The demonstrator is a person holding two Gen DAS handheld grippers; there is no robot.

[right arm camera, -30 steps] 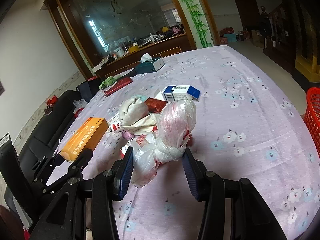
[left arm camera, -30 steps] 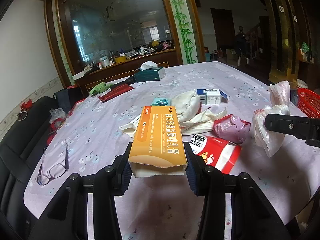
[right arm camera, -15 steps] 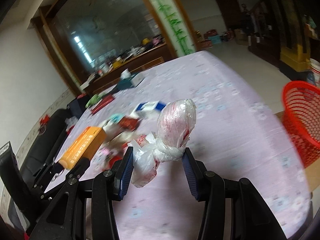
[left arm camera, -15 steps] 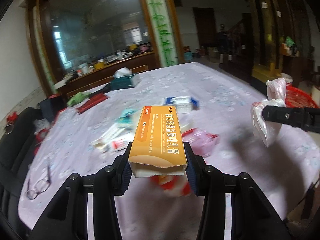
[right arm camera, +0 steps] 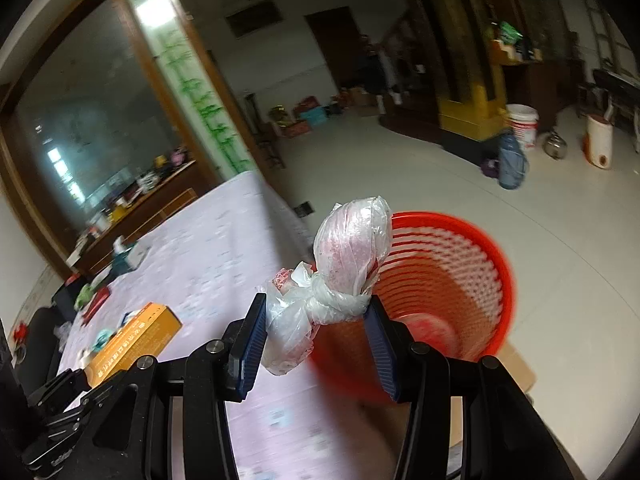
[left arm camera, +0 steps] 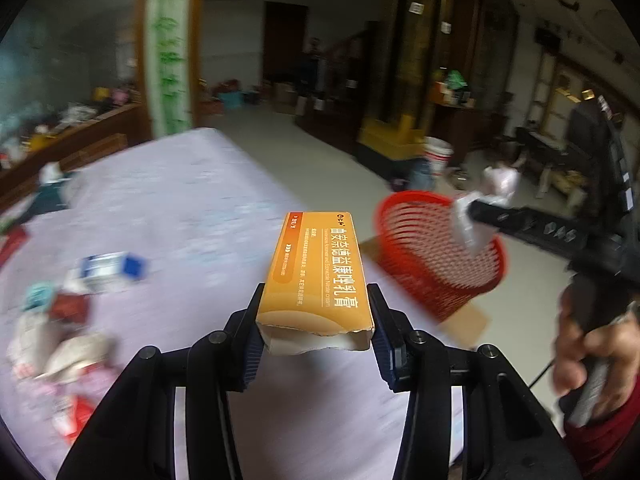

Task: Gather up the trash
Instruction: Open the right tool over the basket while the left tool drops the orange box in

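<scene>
Pale floor [right arm camera: 460, 184] runs back to dark doors and gold pillars; nearer in, a table [left arm camera: 192, 184] under a lilac flowered cloth fills the left of both views. Off its right edge, down on the floor, stands a red mesh basket [right arm camera: 452, 280], mouth up, on a flat piece of cardboard [left arm camera: 464, 320]. More litter lies blurred along the table's left edge, a blue-and-white box [left arm camera: 108, 270] among it.

An orange carton [left arm camera: 316, 272] sits in the left gripper [left arm camera: 316, 330], fingers closed on its two long sides near the torn end, its long axis pointing straight ahead along the fingers. It is over the table's right edge, the basket ahead and to the right.

A knotted plastic bag [right arm camera: 344, 256] is pinched at its knot by the right gripper [right arm camera: 316, 330], the full end upward and forward. Seen from the left wrist camera, the bag hangs above the basket's rim. So the right hand [left arm camera: 592, 344] is the nearer; its load probably drops first, while the carton needs to travel further right.
</scene>
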